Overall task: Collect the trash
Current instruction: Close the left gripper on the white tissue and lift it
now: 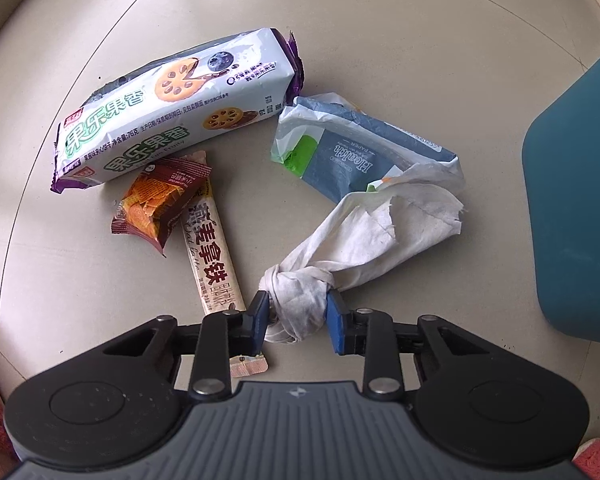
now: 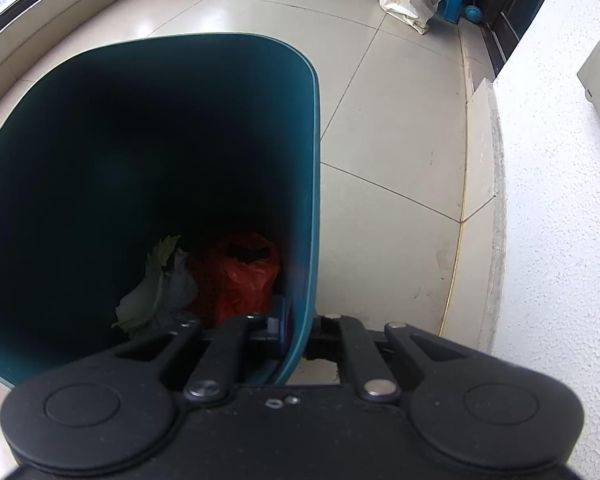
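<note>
My blue pads [image 1: 334, 316] flank a white knotted tissue [image 1: 340, 252]; beside it lie a white-green-purple biscuit pack [image 1: 172, 108], orange-brown snack packet [image 1: 160, 204], cream sachet [image 1: 210, 248], grey-blue tissue pack [image 1: 360, 152]; teal bin [image 2: 312, 160] holds a red bag [image 2: 240, 276].

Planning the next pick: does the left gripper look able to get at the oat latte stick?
Probably yes: the oat latte stick lies uncovered just left of the left gripper, but it must first drop the knotted tissue.
</note>
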Demonstrator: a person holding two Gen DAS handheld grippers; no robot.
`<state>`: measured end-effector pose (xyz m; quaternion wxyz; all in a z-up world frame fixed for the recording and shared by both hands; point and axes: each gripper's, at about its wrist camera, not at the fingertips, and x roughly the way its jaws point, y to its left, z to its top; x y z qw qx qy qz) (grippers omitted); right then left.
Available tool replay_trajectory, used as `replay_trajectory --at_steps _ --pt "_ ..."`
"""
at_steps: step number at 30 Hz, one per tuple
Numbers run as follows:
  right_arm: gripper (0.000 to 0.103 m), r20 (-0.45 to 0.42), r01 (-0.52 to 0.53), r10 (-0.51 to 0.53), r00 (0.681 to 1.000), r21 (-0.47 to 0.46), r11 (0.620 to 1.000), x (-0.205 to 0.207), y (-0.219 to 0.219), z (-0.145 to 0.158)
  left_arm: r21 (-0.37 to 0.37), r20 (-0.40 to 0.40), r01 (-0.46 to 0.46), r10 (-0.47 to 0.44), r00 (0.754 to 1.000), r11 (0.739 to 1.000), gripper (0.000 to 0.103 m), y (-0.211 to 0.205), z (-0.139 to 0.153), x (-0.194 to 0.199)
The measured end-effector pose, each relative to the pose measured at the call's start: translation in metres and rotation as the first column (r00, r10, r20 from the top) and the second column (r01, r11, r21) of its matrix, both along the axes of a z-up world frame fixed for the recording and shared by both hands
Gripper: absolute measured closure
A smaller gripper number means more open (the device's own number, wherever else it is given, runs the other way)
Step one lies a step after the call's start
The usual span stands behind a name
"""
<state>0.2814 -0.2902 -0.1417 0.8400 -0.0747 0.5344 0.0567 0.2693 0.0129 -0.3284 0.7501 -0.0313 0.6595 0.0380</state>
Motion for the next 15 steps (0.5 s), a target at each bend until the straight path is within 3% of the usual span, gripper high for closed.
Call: replay_trajectory --at_steps 7,15 --pt "0.097 0.005 0.005 -0.005 1.000 0.015 1.000 -0.001 -0.001 0.003 0.003 0.014 -0.031 0.031 0.999 1.000 0.077 0.008 0.025 -0.005" --pt "0.097 0.023 0.010 -0.010 1.000 0.028 1.000 -0.003 -0.005 0.008 0.022 0.057 -0.069 0.068 0.996 0.997 0.078 0.012 0.078 -0.013"
